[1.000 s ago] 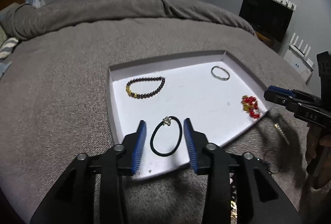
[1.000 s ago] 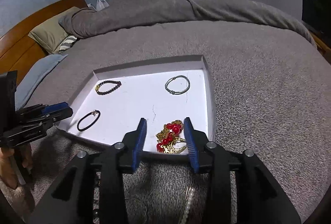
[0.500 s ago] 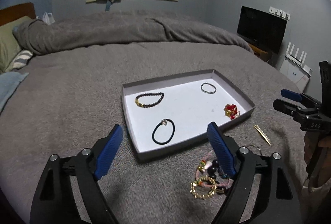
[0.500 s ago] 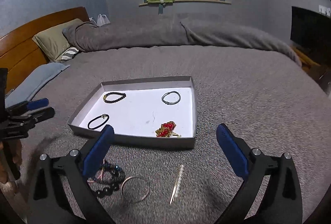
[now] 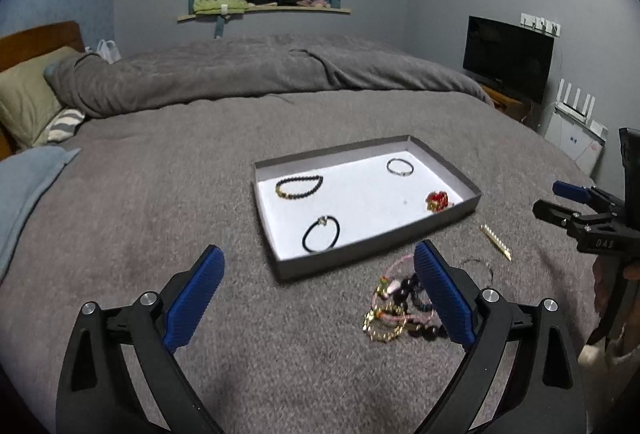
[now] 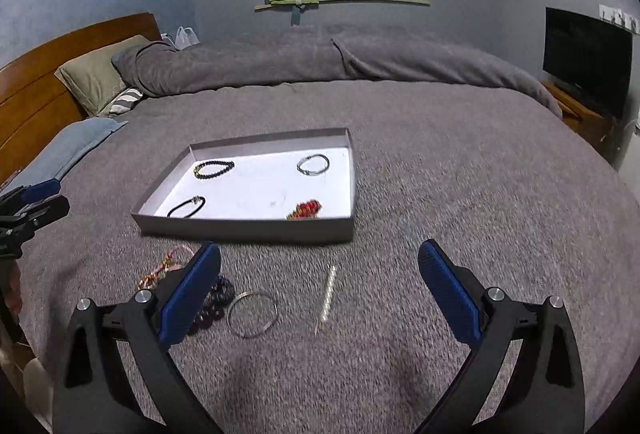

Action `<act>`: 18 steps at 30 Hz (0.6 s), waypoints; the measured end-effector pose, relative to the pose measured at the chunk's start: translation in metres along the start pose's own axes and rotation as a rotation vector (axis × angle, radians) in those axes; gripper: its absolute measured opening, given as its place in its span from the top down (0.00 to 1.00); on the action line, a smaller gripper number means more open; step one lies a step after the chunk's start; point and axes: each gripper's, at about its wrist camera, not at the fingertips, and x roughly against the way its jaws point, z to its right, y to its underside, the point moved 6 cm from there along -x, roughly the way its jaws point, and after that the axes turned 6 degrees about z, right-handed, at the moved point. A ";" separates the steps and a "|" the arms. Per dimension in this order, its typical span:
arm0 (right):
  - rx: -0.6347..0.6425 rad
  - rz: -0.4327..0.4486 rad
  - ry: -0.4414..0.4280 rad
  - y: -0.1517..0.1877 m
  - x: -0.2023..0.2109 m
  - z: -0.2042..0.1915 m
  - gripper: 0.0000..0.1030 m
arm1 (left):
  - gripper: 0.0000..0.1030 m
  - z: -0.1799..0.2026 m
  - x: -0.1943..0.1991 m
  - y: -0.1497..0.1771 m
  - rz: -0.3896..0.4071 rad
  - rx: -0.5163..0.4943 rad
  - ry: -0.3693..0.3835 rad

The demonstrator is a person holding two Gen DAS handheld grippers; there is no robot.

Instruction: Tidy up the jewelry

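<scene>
A shallow grey tray point(image 5: 372, 250) point(image 6: 240, 228) lies on the bed. It holds a black hair tie point(image 5: 321, 234) point(image 6: 186, 207), a dark bead bracelet point(image 5: 299, 186), a silver bangle point(image 5: 399, 167) and a red and gold piece point(image 5: 438, 199). In front of the tray on the blanket lie a tangled heap of bracelets point(image 5: 396, 308) point(image 6: 212, 298), a thin silver ring point(image 6: 252, 314) and a gold hair clip point(image 6: 328, 298). My left gripper point(image 5: 319, 248) hovers before the tray, its jaws opening with nothing between them. My right gripper point(image 6: 319, 246) stands wide open, empty, above the clip.
The grey blanket point(image 5: 160, 201) covers the whole bed, bunched into a ridge at the far side. Pillows point(image 6: 96, 73) and a wooden headboard point(image 6: 36, 81) are on the left. A dark screen point(image 5: 508, 57) stands to the right, and a window ledge point(image 5: 264, 9) with clothes is behind.
Both grippers opened wide, leaving the hair tie and the red piece in the tray. Both pulled back and rose, so the loose jewelry in front of the tray came into view.
</scene>
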 end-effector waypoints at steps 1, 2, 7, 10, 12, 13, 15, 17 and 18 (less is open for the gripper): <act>-0.005 -0.006 0.001 0.002 0.000 0.001 0.05 | 0.08 0.001 0.001 0.003 -0.006 -0.002 -0.002; -0.009 -0.010 0.003 0.004 0.001 0.003 0.05 | 0.08 0.001 0.001 0.007 -0.016 -0.004 -0.003; -0.016 -0.037 0.015 0.020 0.005 0.009 0.05 | 0.08 0.005 0.002 0.023 -0.050 -0.022 -0.008; -0.021 -0.057 0.015 0.028 0.004 0.011 0.05 | 0.08 0.007 0.001 0.033 -0.073 -0.026 -0.010; -0.023 -0.070 0.019 0.034 0.002 0.013 0.05 | 0.08 0.007 0.000 0.041 -0.090 -0.031 -0.011; -0.023 -0.074 0.021 0.035 0.001 0.013 0.05 | 0.08 0.007 -0.001 0.045 -0.098 -0.034 -0.012; -0.019 -0.083 0.024 0.039 -0.002 0.013 0.05 | 0.08 0.008 -0.003 0.052 -0.117 -0.039 -0.014; -0.015 -0.090 0.029 0.040 -0.005 0.012 0.05 | 0.08 0.009 -0.005 0.058 -0.132 -0.041 -0.012; -0.013 -0.093 0.031 0.042 -0.007 0.012 0.05 | 0.08 0.010 -0.006 0.060 -0.138 -0.043 -0.010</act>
